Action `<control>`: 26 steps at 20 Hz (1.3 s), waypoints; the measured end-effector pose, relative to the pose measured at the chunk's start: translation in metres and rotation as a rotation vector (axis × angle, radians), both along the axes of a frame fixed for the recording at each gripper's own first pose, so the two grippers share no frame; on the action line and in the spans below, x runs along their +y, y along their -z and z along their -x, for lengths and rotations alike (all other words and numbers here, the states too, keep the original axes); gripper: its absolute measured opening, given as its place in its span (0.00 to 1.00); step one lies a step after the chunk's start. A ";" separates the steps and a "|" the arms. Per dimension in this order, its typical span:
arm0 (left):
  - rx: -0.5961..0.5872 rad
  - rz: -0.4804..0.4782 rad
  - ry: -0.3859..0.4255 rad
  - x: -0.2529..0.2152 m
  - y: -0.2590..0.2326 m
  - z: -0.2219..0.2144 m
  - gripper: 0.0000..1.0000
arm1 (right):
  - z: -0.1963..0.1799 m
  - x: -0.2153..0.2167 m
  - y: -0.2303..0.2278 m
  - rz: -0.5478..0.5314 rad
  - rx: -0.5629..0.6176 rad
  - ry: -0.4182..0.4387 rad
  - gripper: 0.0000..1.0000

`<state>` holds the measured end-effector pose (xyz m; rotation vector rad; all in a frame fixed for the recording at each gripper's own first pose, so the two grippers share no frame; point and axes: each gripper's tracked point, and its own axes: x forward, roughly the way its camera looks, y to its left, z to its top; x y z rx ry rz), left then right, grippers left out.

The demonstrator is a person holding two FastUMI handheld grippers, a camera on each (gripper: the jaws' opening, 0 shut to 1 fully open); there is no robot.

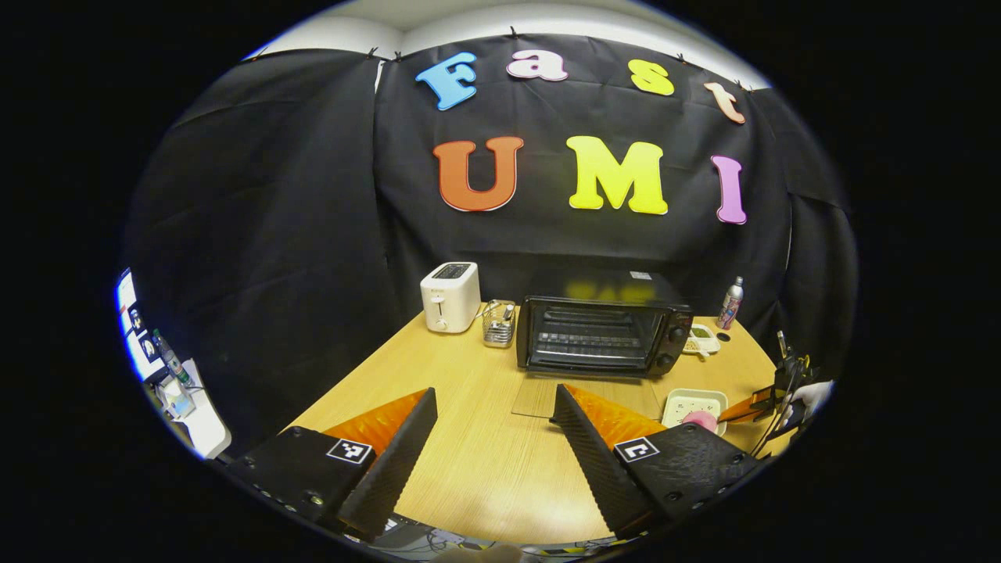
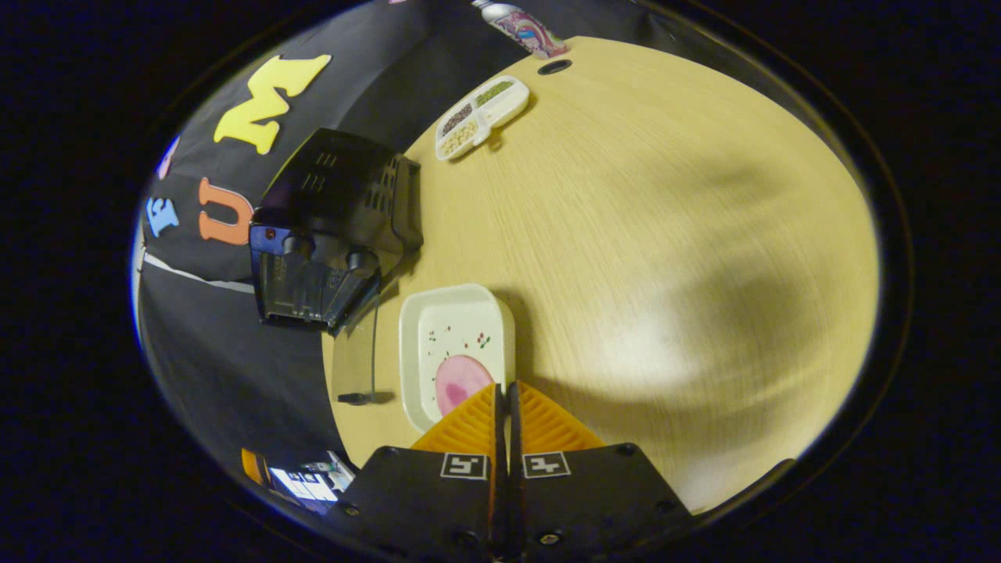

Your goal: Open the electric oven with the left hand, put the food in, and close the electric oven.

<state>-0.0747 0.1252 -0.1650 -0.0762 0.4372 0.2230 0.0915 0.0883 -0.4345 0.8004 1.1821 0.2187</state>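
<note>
We are holding the left gripper (image 1: 493, 414) with its fingers spread wide above the wooden table (image 1: 485, 461). We are holding the right gripper (image 2: 504, 391) with its fingers pressed together at the near rim of a white dish (image 2: 453, 344); whether they pinch that rim we cannot tell. Pink food (image 2: 460, 383) is lying in the dish. The black electric oven (image 1: 602, 332) is standing farther off, its glass door (image 1: 583, 397) lying open flat on the table.

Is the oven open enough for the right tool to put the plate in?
Probably yes. The oven door lies flat on the table, leaving its mouth free. The right tool is shut at the plate rim.
</note>
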 end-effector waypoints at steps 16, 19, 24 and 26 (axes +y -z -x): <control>-0.066 -0.027 0.098 0.013 -0.029 -0.005 0.97 | -0.004 0.160 -0.076 -0.186 -0.119 0.358 0.04; -0.078 -0.067 0.093 0.029 -0.034 0.000 0.97 | -0.030 0.206 -0.072 -0.226 -0.140 0.484 0.00; -0.036 -0.083 0.092 0.043 -0.020 0.006 0.97 | -0.071 0.267 -0.066 -0.350 -0.100 0.616 0.04; -0.037 -0.092 0.093 0.049 -0.018 0.005 0.96 | -0.096 0.270 -0.064 -0.328 -0.140 0.631 0.00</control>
